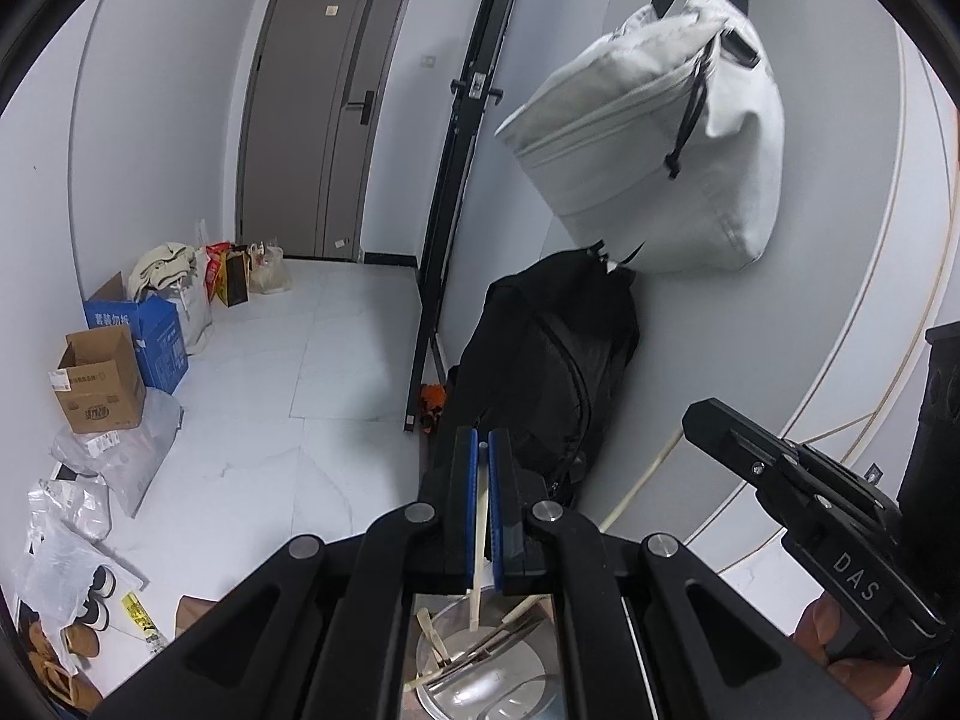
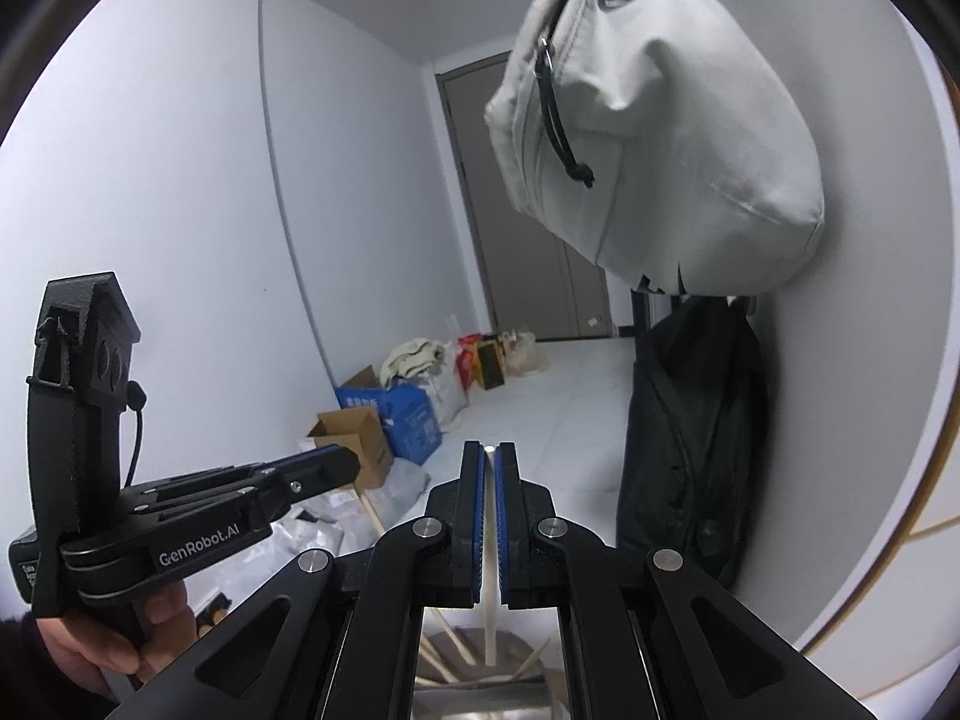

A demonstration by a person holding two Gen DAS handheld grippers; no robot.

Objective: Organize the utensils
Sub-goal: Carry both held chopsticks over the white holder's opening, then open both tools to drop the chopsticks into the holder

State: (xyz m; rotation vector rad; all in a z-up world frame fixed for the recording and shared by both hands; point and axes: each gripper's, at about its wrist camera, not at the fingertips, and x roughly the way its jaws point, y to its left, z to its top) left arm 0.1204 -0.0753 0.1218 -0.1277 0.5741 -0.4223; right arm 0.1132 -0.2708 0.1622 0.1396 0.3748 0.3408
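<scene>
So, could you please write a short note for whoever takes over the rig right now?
Left tool: shut on a pale chopstick, lifted above the metal bowl.
Right tool: shut on another pale stick-like utensil, also raised over the bowl.
Forks and more wooden pieces lie in the bowl.
Done: two pieces picked up. Left: place both, then sort the rest; the destination is not in view.

Left gripper and right gripper side by side, jaws of both nearly closed.
</scene>
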